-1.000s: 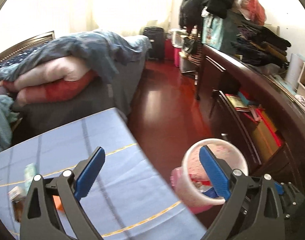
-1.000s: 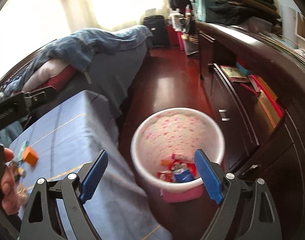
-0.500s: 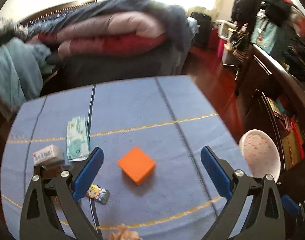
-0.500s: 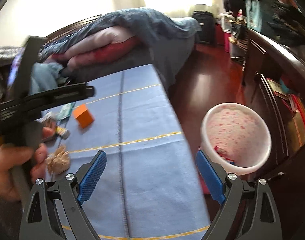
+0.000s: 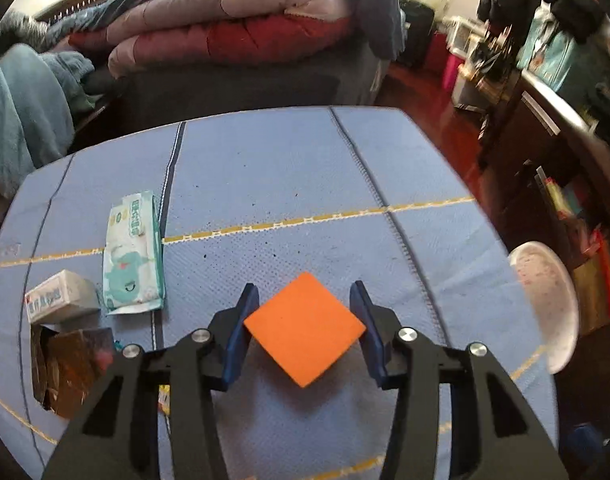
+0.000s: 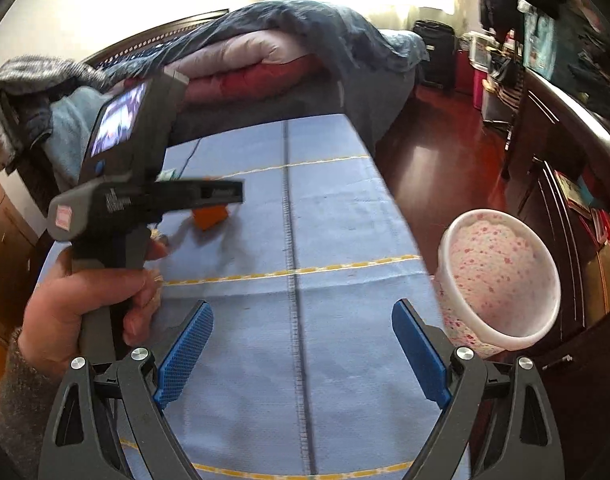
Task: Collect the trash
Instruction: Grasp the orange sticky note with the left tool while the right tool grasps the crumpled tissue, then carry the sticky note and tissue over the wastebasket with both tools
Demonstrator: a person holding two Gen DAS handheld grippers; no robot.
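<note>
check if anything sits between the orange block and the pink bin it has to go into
Nothing visible does. The orange block lies between the closing jaws of the left hand-held gripper. From it to the table's right edge there is only bare blue tablecloth, and the pink bin stands open on the floor just past that edge.

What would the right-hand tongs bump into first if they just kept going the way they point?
Most likely the blue tablecloth. The right tongs stand open with nothing between them, tilted down over bare cloth. The trash bin sits off to the side, though depth is hard to judge.
</note>
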